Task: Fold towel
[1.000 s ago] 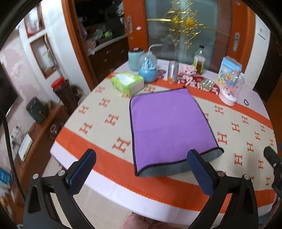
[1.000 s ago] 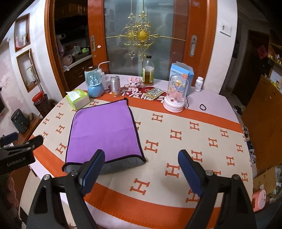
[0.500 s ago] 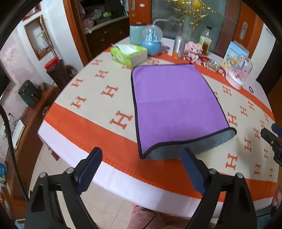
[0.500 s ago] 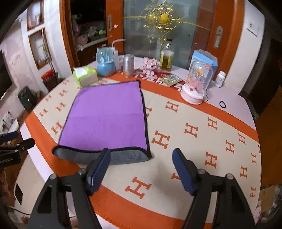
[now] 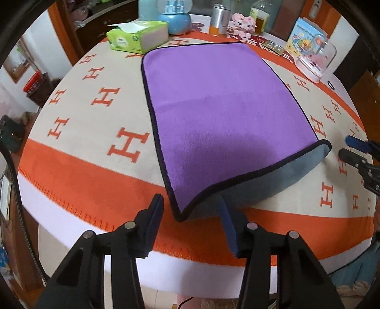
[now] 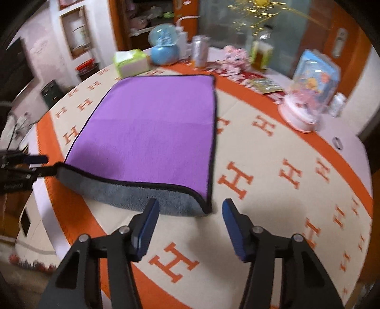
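A purple towel (image 5: 220, 104) with a grey underside and dark edging lies folded once on the table; it also shows in the right wrist view (image 6: 154, 123). Its near edge curls up and shows grey. My left gripper (image 5: 191, 209) is open, its jaws on either side of the towel's near left corner, just short of it. My right gripper (image 6: 188, 209) is open, close to the near right corner, and appears from the side in the left wrist view (image 5: 351, 147). Neither holds anything.
The round table has a cream and orange cloth (image 5: 99, 133) with H marks. At the far side stand a green tissue box (image 5: 136, 35), a blue snow globe (image 5: 174, 16), a metal can (image 5: 219, 17), a pink toy (image 5: 242, 23) and a domed music box (image 6: 306, 104).
Both grippers have dropped and moved in towards the towel's near corners. Their jaws have narrowed but stay open. The towel has not moved.
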